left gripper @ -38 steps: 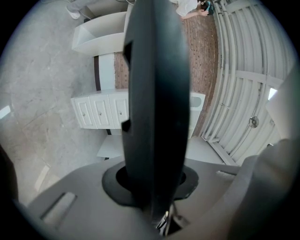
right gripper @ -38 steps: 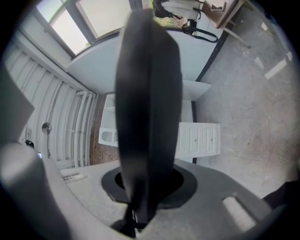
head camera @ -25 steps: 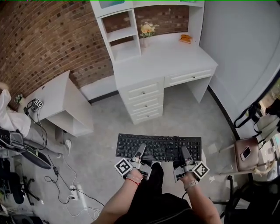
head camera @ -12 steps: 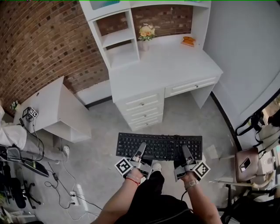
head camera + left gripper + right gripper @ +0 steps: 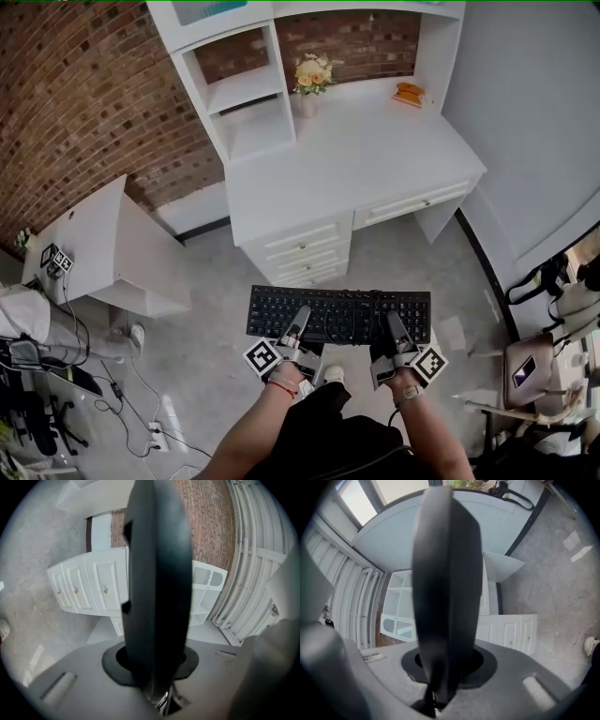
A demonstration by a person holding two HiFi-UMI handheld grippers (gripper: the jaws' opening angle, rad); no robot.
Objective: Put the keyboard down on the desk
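Left tool (image 5: 302, 316), right tool (image 5: 393, 320) tight on keyboard (image 5: 342, 302)

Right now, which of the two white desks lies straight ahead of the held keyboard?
The larger desk with drawers and a shelf hutch, beyond the keyboard; flowers stand on it. The smaller plain table sits off to the left.

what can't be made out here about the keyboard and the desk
- Left gripper view: the keyboard, seen edge-on, hides the middle of the desk and where the left gripper meets it.
- Right gripper view: the keyboard again blocks the middle, so the right gripper contact is hidden.
- Head view: the orange thing on the desk is too small to identify; the top shelf is cut off by the upper edge.
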